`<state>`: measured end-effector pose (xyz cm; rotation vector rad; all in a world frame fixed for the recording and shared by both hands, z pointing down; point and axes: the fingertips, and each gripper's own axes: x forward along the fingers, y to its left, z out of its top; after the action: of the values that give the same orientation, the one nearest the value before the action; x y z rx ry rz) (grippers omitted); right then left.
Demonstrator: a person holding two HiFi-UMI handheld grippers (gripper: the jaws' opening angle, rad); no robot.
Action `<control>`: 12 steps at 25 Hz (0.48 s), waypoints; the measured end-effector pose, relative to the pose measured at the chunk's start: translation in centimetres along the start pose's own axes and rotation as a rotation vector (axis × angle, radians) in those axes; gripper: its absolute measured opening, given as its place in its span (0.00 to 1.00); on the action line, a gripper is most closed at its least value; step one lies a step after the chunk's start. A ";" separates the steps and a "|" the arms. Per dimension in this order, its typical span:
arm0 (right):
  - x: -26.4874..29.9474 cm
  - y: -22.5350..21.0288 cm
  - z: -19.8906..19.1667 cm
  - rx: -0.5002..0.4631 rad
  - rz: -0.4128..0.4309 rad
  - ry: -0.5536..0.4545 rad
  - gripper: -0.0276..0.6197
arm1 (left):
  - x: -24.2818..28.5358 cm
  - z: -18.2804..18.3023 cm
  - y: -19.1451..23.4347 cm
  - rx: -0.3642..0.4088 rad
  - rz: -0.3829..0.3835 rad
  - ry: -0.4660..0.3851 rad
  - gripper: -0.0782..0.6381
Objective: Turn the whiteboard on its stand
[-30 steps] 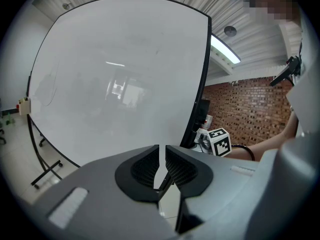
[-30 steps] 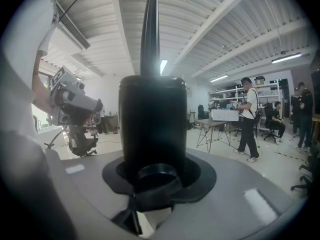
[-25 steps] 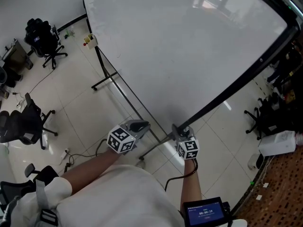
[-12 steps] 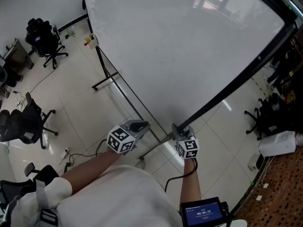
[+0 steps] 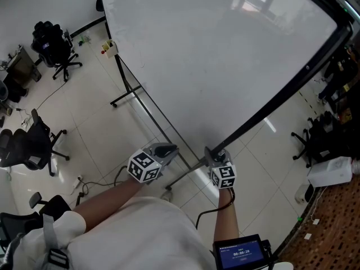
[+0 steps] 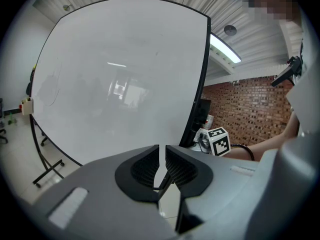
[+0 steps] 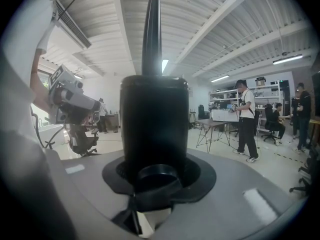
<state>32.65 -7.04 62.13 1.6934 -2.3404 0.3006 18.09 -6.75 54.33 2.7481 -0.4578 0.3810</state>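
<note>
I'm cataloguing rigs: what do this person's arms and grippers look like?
The left gripper and right gripper are grey with black pads, each bearing a white cube with black square markers. A black cable trails from the right one. The person wears a white short-sleeved top; a small lit screen sits by the right forearm.

Whiteboard [image 5: 214, 55]: plain white face, black frame [image 5: 281, 91]. Left gripper [image 5: 169, 148] and right gripper [image 5: 211, 152]: grey bodies with black ribbed pads [image 6: 145, 166], each bearing a white cube [image 5: 143, 166] printed with black square markers. Floor [image 5: 101, 122]: pale glossy tiles; brick wall [image 6: 250, 109]: red-brown with light joints; office chairs [image 5: 53, 44]: black.
</note>
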 end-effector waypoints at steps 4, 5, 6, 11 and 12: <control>0.0 0.1 0.0 -0.003 0.000 0.001 0.28 | -0.2 0.1 0.1 0.000 0.005 -0.001 0.19; -0.1 0.1 0.0 -0.003 -0.001 0.001 0.28 | -0.2 0.1 0.1 0.000 0.006 -0.002 0.19; -0.1 0.1 0.0 -0.003 -0.001 0.000 0.28 | -0.3 0.1 0.1 0.001 0.007 -0.002 0.19; -0.1 0.1 0.1 -0.007 -0.003 -0.003 0.27 | -0.4 0.2 0.1 0.001 0.011 -0.002 0.19; -0.2 0.1 0.1 -0.007 -0.002 -0.003 0.27 | -0.4 0.2 0.1 0.002 0.012 -0.002 0.19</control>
<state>32.60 -6.86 62.01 1.6949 -2.3389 0.2894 17.74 -6.76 54.07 2.7490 -0.4752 0.3815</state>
